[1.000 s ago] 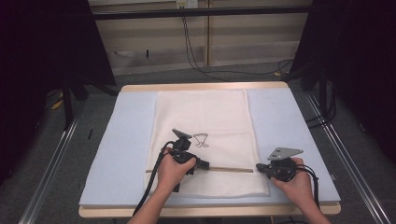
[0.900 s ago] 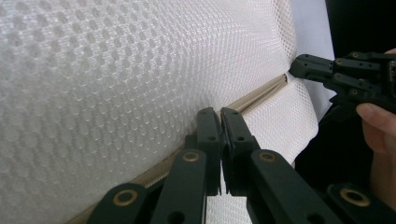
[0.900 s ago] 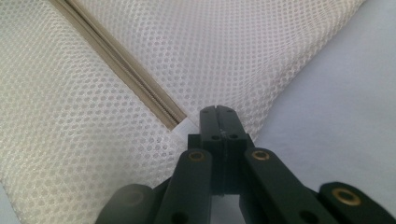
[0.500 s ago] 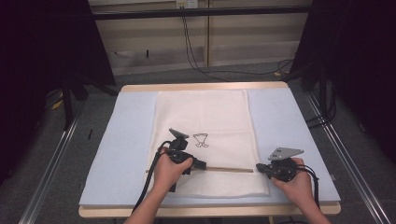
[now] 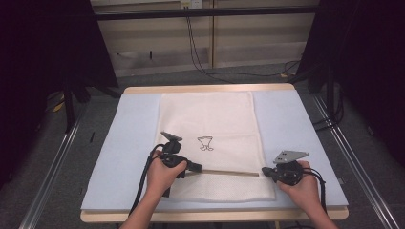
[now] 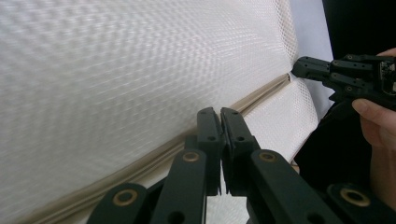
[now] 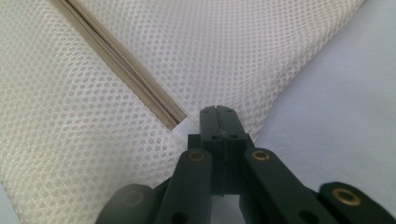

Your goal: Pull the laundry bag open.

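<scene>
Fingers of the left gripper (image 5: pixel 195 167), clamped on the zipper (image 5: pixel 229 172), have been drawn toward nine o'clock. Right gripper (image 5: pixel 265 172) is clamped on the mesh bag (image 5: pixel 210 119) at the zipper's end; opening seems underway.

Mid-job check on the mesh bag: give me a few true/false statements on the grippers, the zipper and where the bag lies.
1. The mesh bag lies flat on the blue mat. True.
2. The right gripper is at the zipper's end near the bag's edge. True.
3. The left gripper hangs over the bag's far edge. False: it is on the zipper line, near the person.
4. The right gripper's jaws stand wide open. False: they are shut, at the white end tab.
5. A black drawing is on the bag beyond the zipper. True.
</scene>
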Tool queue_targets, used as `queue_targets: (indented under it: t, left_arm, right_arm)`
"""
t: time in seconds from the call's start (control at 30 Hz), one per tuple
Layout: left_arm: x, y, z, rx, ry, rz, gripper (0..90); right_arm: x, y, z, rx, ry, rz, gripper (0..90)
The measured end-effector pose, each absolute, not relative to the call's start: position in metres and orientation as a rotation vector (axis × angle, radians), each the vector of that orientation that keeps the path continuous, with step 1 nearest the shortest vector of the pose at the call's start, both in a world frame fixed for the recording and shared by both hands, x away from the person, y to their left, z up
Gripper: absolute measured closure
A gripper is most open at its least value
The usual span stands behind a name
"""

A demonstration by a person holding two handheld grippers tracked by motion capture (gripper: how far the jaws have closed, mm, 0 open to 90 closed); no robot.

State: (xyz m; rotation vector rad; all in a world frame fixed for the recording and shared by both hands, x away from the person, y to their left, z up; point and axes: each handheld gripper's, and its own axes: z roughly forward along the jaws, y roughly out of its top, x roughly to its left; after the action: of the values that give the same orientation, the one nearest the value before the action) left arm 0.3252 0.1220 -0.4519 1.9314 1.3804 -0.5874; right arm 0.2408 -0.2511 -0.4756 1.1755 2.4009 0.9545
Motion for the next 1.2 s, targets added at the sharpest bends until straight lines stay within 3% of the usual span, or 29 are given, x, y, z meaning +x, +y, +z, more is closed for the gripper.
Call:
queue_targets:
  t: [1.2]
  left_arm:
    - [0.317, 0.221, -0.455, 1.805, 1.508, -0.568, 87.3]
  right_arm:
    - [0.241, -0.251, -0.476, 1.176, 2.397, 0.96, 90.0]
